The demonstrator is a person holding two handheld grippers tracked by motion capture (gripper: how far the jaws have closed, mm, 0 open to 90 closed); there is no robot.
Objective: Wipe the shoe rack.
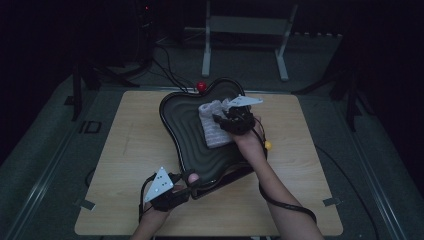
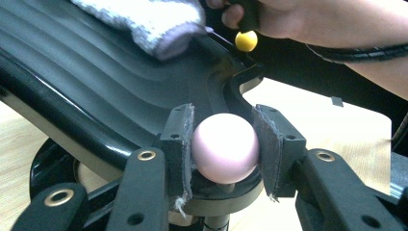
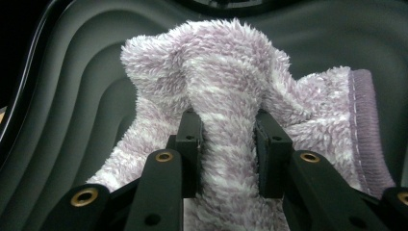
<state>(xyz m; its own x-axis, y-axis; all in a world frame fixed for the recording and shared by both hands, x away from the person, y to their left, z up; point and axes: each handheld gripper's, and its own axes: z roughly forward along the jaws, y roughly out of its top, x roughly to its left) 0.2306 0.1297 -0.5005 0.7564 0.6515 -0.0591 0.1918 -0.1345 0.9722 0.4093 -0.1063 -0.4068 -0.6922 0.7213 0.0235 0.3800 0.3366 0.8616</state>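
Wiping with cloth bunched tight between right fingers at tray far right, ridges running away, left fingers clamped on pink knob at near edge.

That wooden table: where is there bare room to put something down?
The table is bare left of the black tray and along its far-right strip. The tray's right half is crowded: the fluffy cloth and right tongs. Left tongs grip its pink knob.
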